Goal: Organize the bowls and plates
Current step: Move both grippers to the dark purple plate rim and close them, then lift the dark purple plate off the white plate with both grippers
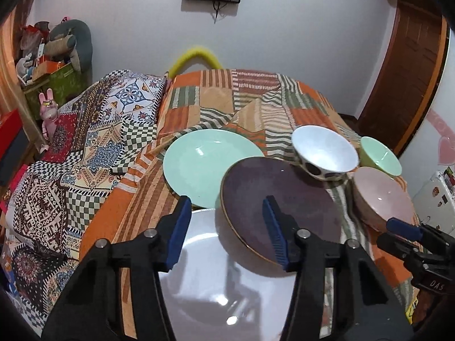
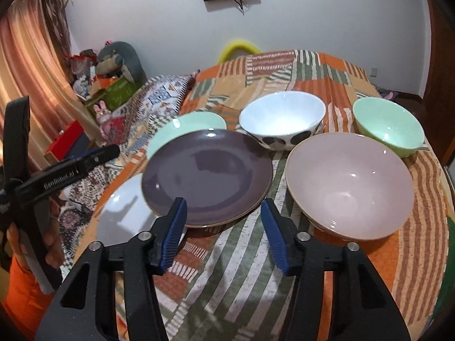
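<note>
On the patchwork bed cover, a purple plate (image 1: pixel 298 193) (image 2: pixel 207 176) rests partly on a white plate (image 1: pixel 221 278) (image 2: pixel 122 213) and a mint plate (image 1: pixel 204 162) (image 2: pixel 184 126). To the right stand a white bowl with dark dots (image 1: pixel 324 150) (image 2: pixel 281 119), a mint bowl (image 1: pixel 379 155) (image 2: pixel 388 126) and a pink bowl (image 1: pixel 381 199) (image 2: pixel 349 190). My left gripper (image 1: pixel 227 201) hovers open over the white plate and the purple plate's near-left rim. My right gripper (image 2: pixel 223 203) is open just before the purple plate's near edge, touching nothing.
The bed cover (image 1: pixel 256 99) drops off to the right near a wooden door (image 1: pixel 406 71). A checkered quilt (image 1: pixel 85 147) lies on the left, beyond it a shelf of toys (image 1: pixel 57 56). A hand and orange sleeve (image 2: pixel 25 284) hold the left gripper.
</note>
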A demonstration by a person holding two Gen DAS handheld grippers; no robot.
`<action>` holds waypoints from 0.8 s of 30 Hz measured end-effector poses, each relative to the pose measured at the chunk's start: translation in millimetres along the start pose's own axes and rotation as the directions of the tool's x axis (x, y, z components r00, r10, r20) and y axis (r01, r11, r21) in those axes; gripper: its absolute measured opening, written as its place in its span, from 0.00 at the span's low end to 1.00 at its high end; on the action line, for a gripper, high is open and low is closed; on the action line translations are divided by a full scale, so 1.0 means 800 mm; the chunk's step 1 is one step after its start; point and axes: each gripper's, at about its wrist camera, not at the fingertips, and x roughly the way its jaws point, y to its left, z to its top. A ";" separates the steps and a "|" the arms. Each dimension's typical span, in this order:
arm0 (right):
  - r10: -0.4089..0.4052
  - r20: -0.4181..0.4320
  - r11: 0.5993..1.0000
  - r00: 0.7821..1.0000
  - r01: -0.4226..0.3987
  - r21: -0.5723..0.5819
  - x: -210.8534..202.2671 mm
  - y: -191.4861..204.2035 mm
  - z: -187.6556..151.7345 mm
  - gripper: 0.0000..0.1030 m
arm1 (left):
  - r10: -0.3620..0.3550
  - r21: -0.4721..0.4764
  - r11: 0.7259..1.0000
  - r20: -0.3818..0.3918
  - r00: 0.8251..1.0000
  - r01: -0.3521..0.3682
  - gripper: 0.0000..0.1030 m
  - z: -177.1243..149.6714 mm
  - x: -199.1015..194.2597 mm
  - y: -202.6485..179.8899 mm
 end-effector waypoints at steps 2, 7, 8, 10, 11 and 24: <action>-0.009 -0.020 1.000 1.000 0.009 0.011 0.011 -0.003 0.002 0.42 | -0.002 0.007 1.000 -0.010 1.000 0.002 0.47 0.005 0.010 0.000; -0.035 -0.062 0.999 0.997 0.036 0.027 0.034 -0.004 0.003 0.34 | -0.012 0.026 1.000 -0.029 1.000 0.013 0.38 0.015 0.040 0.002; -0.046 -0.070 0.999 0.996 0.048 0.026 0.040 -0.003 0.003 0.33 | -0.016 0.027 1.000 -0.033 0.999 0.016 0.38 0.017 0.047 0.004; -0.064 -0.078 0.997 0.995 0.066 0.026 0.047 -0.002 0.004 0.27 | -0.022 0.024 0.999 -0.045 0.999 0.023 0.31 0.021 0.057 0.006; -0.073 -0.081 0.997 0.994 0.076 0.029 0.051 -0.003 0.004 0.25 | -0.029 0.020 0.999 -0.052 0.998 0.030 0.30 0.023 0.062 0.007; -0.145 -0.141 0.986 0.979 0.155 0.062 0.081 -0.012 0.004 0.25 | -0.047 0.041 0.998 -0.105 0.993 0.051 0.28 0.031 0.117 0.011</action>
